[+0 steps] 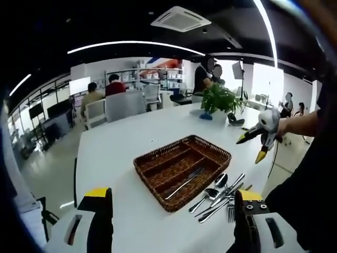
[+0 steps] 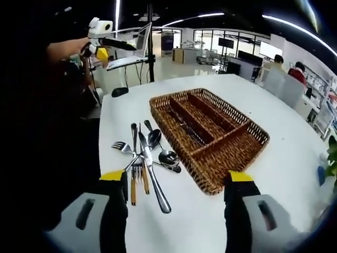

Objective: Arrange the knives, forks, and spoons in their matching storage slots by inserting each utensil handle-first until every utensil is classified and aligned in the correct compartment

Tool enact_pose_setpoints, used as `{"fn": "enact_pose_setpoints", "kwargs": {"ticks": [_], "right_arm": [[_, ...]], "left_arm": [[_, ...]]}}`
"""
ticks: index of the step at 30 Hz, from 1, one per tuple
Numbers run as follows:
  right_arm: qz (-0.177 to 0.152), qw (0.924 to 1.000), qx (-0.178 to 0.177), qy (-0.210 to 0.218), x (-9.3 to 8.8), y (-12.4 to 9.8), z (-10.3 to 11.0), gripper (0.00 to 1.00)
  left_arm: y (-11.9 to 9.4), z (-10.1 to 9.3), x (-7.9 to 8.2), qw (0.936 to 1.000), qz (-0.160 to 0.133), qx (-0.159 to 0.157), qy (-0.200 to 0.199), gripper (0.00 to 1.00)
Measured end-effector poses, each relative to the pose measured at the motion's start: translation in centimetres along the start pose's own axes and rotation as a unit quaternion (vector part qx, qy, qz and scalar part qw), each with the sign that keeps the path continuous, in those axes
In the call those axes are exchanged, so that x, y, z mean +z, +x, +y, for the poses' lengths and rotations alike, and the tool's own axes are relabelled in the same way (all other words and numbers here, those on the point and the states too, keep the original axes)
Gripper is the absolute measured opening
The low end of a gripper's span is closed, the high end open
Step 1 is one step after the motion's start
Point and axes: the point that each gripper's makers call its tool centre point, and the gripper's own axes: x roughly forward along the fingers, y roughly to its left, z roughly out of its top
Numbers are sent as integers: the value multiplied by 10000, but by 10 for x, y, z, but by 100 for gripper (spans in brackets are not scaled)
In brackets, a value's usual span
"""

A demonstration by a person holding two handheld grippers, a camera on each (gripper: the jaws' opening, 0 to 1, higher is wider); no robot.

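Your woven wicker tray [image 2: 239, 138] sits mid-table on the white table [image 2: 295, 174], its long slots divided by wicker walls, with a short cross slot at one end. One piece of cutlery [image 1: 184, 183] already lies in a long slot. The loose pile of steel knives, forks and spoons [image 2: 145, 158] is heaped just beside the tray's long side, near the table edge closest to you, pieces crossing one another. A potted green plant [image 1: 221, 98] stands toward the far table edge, well apart from the tray. Office chairs [image 1: 125, 105] and seated people are beyond the table. Both your left tongs [image 1: 171, 205] and right tongs [image 2: 176, 184] stand apart, holding nothing, above bare table. The table around the tray is smooth and open.
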Motion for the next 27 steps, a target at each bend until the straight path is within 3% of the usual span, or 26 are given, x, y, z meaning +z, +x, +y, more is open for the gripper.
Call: {"fn": "enact_pose_setpoints", "kwargs": {"ticks": [27], "right_arm": [[389,9981,416,-228,-34,53,15,52]], "left_arm": [[-7,6,-9,9998,102,67,-135,100]]}}
